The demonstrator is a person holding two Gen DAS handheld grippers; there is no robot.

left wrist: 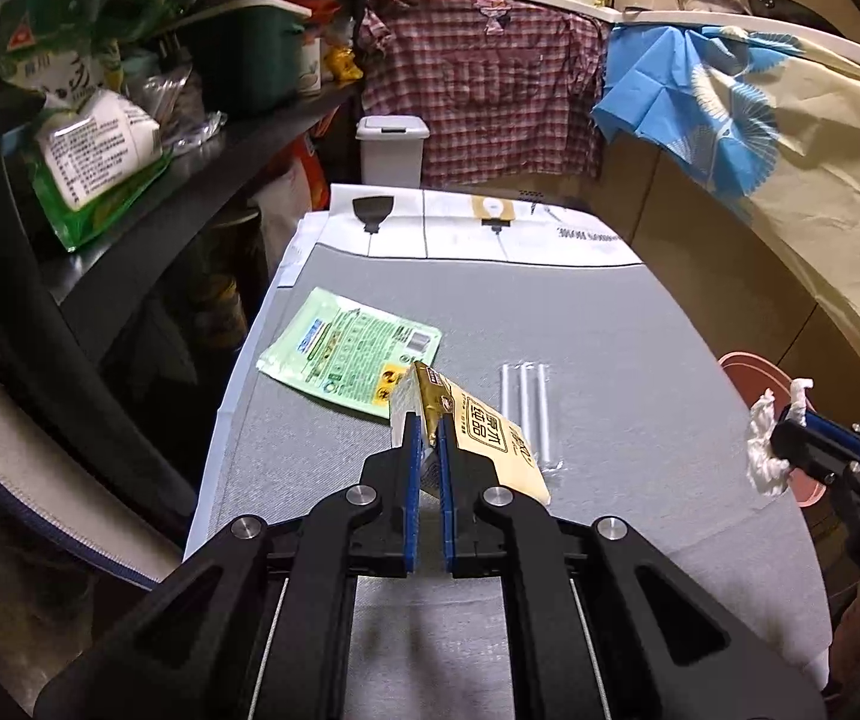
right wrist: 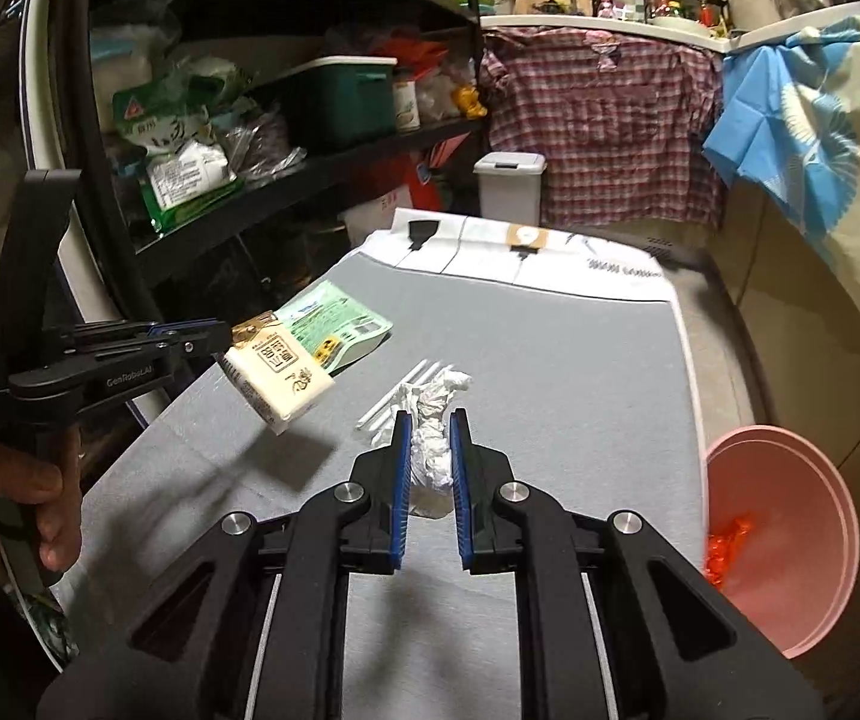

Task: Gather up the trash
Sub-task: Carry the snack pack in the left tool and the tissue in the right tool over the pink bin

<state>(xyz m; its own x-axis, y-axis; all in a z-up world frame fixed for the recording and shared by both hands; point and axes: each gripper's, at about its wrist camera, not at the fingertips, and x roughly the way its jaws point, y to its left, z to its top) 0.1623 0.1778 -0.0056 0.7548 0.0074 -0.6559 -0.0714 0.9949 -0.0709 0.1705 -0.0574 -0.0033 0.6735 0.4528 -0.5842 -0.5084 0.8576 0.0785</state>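
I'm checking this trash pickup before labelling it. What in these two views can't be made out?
- Pink plastic basin: cut off by the right claw's arm and the table edge in the right wrist view; the orange contents are blurred.
- Cream tissue packet: its gripped end is hidden between the left claw pads.
- Crumpled white tissue: its sides are covered by the right claw.
- Green flat pouch: its print is too small to read.

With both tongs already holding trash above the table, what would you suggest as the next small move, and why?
Probably swing the right tongs rightward over the pink basin and release the crumpled tissue: the basin sits just past the table edge and already holds orange scraps.
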